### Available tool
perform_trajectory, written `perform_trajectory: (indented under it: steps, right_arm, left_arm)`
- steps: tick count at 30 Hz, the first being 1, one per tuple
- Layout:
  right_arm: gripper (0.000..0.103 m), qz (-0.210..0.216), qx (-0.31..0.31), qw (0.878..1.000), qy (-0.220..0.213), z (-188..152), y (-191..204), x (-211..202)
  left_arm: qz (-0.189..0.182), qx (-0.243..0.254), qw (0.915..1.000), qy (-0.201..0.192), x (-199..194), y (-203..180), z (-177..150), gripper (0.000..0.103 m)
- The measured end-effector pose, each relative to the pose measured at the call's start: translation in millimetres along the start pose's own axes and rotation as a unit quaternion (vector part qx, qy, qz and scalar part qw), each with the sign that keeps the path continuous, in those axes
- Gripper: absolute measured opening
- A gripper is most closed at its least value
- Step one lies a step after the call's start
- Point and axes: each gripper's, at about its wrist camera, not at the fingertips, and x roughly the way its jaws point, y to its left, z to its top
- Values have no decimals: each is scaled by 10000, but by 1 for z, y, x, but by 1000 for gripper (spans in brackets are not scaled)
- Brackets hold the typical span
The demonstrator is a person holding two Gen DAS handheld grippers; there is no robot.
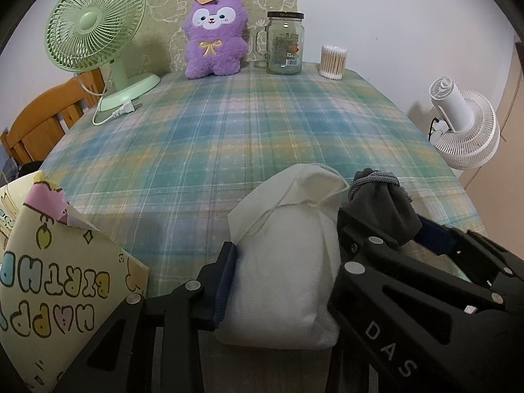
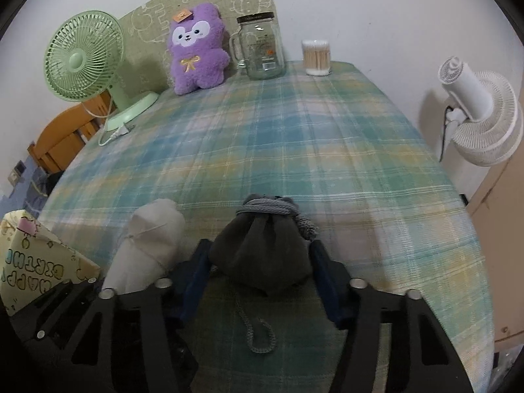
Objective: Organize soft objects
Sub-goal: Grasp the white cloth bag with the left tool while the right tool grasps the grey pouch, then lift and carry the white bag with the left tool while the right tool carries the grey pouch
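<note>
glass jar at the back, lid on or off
On. The glass jar stands upright by the purple plush toy with its dark lid seated on the rim. It looks empty.

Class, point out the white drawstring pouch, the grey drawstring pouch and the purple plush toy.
white drawstring pouch (image 1: 288, 262), left wrist view, its body.
grey drawstring pouch (image 2: 260, 255), right wrist view, its body.
purple plush toy (image 1: 213, 49), left wrist view, its belly.

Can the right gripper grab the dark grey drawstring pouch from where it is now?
Probably yes. The dark grey drawstring pouch sits right between the right gripper's fingers, with nothing blocking it; the white drawstring pouch stands off to the side.
</note>
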Motion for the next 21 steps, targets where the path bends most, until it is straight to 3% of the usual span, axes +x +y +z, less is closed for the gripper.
perform_trajectory:
  steps: [7,13,21]
  right_arm:
    - [46,-200,-3,9998,-89,-5,2,-10]
    - [42,-305,28,9994,-152,-13,3,-23]
    - [40,-371,70,9990,-250,-26,5,-44]
  left_arm:
    - [-83,86,9999,-28,-3,-1,-2,31]
    - [-273,144,9995,-16,-11,-2,-9,23]
    - [-450,217,9987,-69,-27,-6,-21,19]
